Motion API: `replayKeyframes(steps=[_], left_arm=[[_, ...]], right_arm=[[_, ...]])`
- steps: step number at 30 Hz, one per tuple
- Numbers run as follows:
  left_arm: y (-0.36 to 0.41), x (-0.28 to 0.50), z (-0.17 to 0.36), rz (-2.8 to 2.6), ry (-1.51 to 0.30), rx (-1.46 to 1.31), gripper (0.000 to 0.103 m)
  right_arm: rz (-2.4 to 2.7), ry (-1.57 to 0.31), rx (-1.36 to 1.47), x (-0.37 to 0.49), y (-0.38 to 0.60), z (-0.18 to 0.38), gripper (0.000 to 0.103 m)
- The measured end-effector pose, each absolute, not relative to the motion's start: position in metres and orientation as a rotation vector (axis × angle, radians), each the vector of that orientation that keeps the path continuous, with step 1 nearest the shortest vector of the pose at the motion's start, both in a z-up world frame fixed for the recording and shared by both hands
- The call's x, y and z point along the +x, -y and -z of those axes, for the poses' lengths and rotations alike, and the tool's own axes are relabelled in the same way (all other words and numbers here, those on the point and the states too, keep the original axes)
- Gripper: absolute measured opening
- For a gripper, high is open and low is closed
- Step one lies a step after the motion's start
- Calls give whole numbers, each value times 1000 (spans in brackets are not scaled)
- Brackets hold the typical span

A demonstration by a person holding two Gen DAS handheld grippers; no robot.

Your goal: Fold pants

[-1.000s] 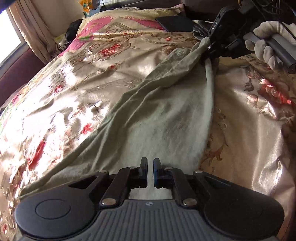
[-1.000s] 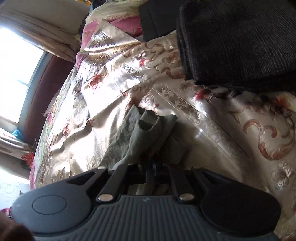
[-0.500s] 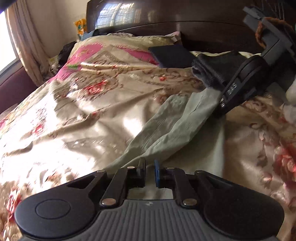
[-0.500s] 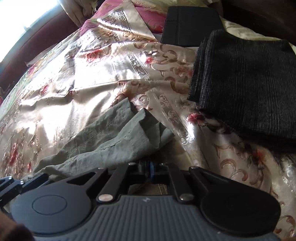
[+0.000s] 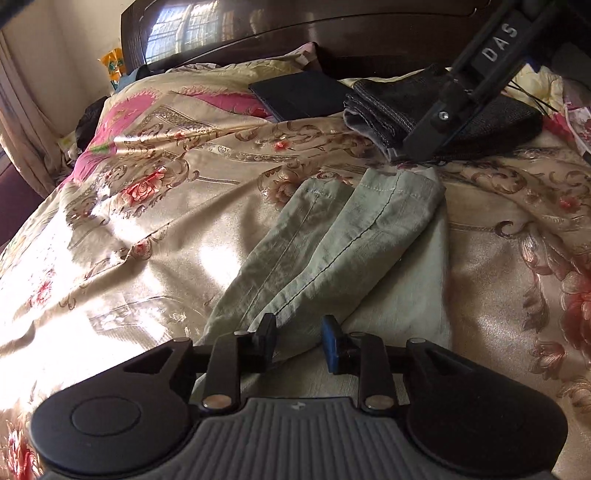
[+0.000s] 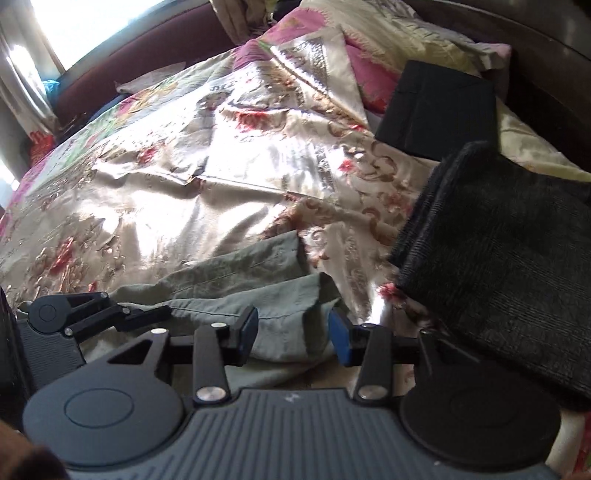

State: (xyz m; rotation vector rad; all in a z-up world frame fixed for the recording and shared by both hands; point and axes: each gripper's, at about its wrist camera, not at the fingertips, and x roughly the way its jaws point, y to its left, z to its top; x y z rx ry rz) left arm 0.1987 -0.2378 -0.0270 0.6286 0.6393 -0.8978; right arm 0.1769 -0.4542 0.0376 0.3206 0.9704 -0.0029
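The pale green pants (image 5: pixel 332 251) lie folded over on the floral bedspread (image 5: pixel 147 229), their leg hems toward the headboard. My left gripper (image 5: pixel 299 339) sits low over the near fold. Its jaws are opening, and the cloth lies under the gap with no pad pressing on it. My right gripper (image 6: pixel 293 336) hovers over the hem corner (image 6: pixel 288 295). Its jaws are opening wide and grip nothing. From the left wrist view the right gripper (image 5: pixel 413 151) hangs just above the hems. The left gripper (image 6: pixel 147 317) shows at the right wrist view's left edge.
A dark knitted folded garment (image 6: pixel 498 258) lies right beside the hems, also seen as the dark garment (image 5: pixel 480 110) behind the right gripper. A flat black folded item (image 5: pixel 299 94) lies nearer the dark wooden headboard (image 5: pixel 332 29). Curtains (image 5: pixel 22 122) hang at the left.
Both grippers were shut on the pants' cloth and have let go. The leg ends now lie flat on the layer beneath. The right gripper rose and rolled; the left moved toward the headboard.
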Motion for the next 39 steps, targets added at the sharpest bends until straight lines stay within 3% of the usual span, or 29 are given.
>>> replayKeyframes(steps=[4,6,7,16,19,24,26,27,32,39], left_arm=[[237,197,30,892,-612,650,50],[237,198,32,890,-607,659,51],[236,198,32,891,-607,659,51],[219,221,9,838,-584,600,51],[217,235,12,784,-594,611,51],[208,235,16,738,-584,613,51],[203,230,16,738,-603,590,51],[200,227,16,742,-614,579,51],[199,212,24,783,-615,629,51],[212,220,20,877,-625,591,51]], right_arm=[[-41,-1080,284,210,448,-6,45],[-48,-1104,284,216,447,0,24],[-71,-1109,286,218,447,-1,4],[-228,-1013,633,282,467,-35,4],[-140,-1053,679,313,476,-15,15],[-31,-1035,588,280,488,-16,21],[-9,-1016,610,251,493,-18,38],[4,-1011,617,234,495,-16,41],[54,-966,634,189,500,-2,42],[-4,-941,772,211,490,24,41]])
